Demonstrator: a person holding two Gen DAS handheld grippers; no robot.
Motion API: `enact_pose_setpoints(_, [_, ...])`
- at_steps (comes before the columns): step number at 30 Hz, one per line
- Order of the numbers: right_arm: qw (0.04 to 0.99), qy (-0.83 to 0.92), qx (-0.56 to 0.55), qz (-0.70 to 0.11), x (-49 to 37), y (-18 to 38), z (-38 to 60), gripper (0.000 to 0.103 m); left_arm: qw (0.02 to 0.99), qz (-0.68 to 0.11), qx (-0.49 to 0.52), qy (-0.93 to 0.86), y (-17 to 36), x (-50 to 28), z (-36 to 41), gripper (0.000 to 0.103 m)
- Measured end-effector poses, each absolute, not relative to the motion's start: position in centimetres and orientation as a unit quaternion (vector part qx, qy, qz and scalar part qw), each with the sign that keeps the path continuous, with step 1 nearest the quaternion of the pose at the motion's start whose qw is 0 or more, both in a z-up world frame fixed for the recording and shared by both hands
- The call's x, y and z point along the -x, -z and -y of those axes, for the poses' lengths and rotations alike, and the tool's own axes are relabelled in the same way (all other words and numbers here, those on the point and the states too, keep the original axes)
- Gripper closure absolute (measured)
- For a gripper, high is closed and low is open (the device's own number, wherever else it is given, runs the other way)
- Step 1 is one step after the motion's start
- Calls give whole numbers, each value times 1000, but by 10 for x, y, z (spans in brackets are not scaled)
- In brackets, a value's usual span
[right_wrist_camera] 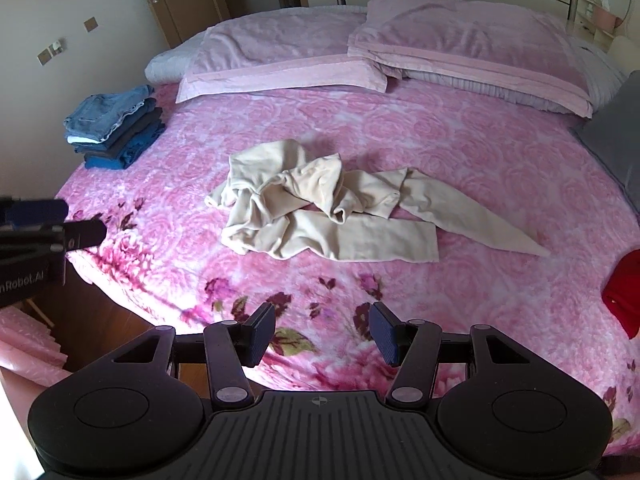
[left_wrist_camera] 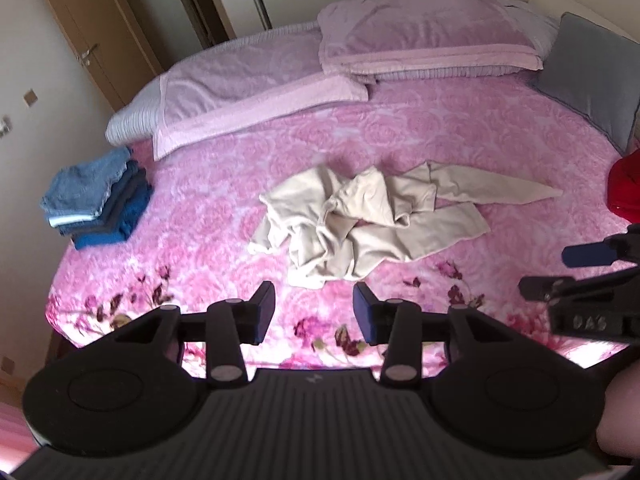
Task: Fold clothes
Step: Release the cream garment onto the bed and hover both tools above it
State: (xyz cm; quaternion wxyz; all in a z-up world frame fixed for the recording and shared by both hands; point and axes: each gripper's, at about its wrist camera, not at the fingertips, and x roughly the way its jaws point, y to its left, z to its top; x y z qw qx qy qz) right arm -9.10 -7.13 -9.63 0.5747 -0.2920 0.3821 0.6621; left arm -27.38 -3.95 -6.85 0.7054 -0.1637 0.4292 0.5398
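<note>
Crumpled cream garment [left_wrist_camera: 360, 220] lies beyond left hand-held gripper [left_wrist_camera: 315, 312].

We see a crumpled cream garment [right_wrist_camera: 320, 208] mid-bed [right_wrist_camera: 460, 136], our right hand-held gripper [right_wrist_camera: 322, 334] open and empty above the floral blanket's near edge, folded blue clothes [right_wrist_camera: 116, 132] far left, pillows [right_wrist_camera: 472, 48] behind

garment [right_wrist_camera: 320, 216]: cream | bedspread [right_wrist_camera: 440, 140]: pink rose pattern | stack [right_wrist_camera: 116, 132]: blues, perhaps denim
</note>
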Motion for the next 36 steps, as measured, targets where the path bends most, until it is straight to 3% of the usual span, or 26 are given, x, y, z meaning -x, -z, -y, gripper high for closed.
enact_pose_setpoints(15, [617,-612,282,-406,119,119,-2,47,718,-451,189,-495,100,345,-58,64])
enact_pose_setpoints(36, [664,-517,273,-467,147,172,-54,47,737,-503,197,-405,161,353,-140,63])
